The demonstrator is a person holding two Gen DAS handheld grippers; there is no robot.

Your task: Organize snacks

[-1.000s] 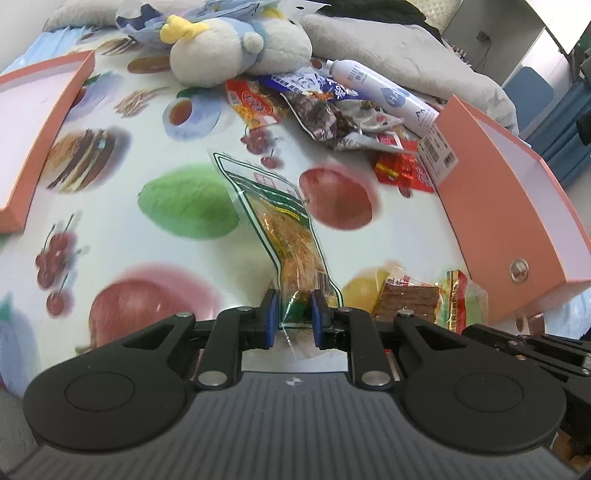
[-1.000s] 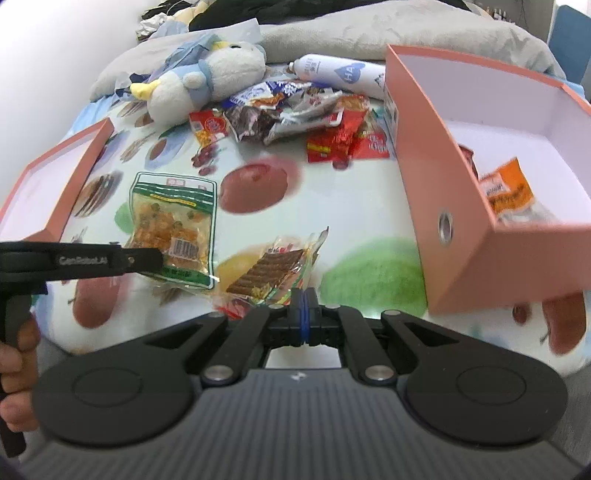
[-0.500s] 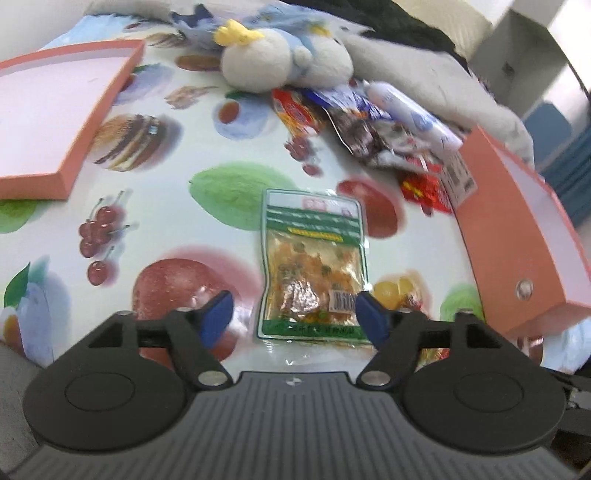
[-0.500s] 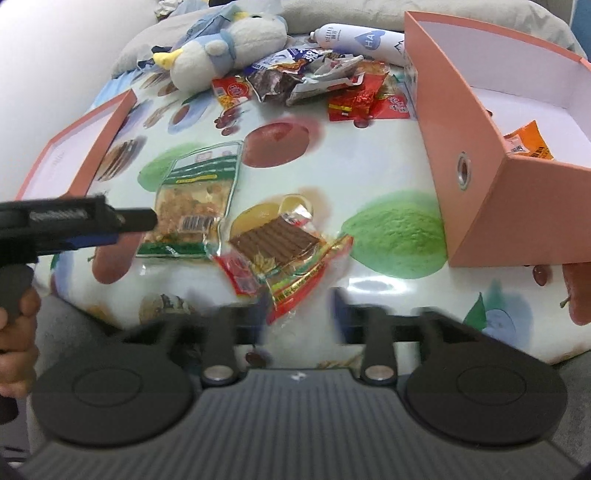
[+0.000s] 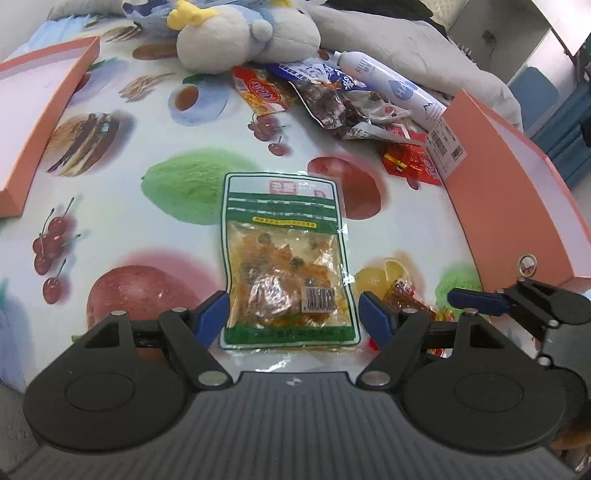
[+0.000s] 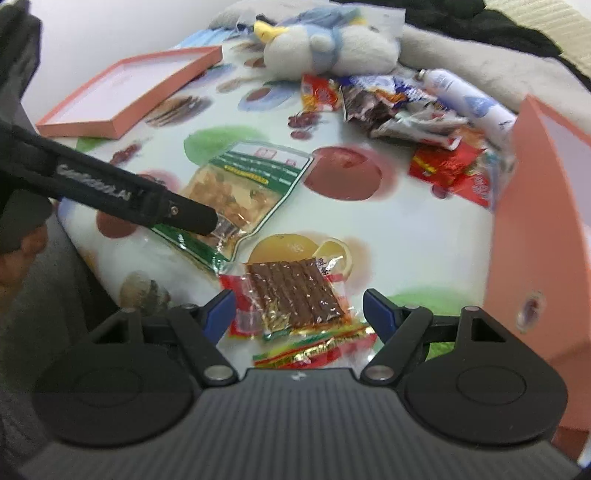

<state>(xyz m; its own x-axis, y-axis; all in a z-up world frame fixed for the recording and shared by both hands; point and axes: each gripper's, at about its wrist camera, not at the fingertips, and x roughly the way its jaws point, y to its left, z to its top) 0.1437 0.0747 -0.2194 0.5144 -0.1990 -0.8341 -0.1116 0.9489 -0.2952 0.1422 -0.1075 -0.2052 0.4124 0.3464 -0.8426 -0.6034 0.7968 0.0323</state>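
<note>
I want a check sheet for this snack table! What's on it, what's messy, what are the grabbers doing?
Surface: fruit-print cloth.
Job's things: green snack bag and brown snack pack lying flat; orange box at the right.
Clutter: wrapper pile, plush toy, white bottle, box lid.
Grippers: left hand-held gripper open over the bag; right hand-held gripper opening over the pack.
Cables: nothing seen.
Surroundings: grey bedding.
</note>
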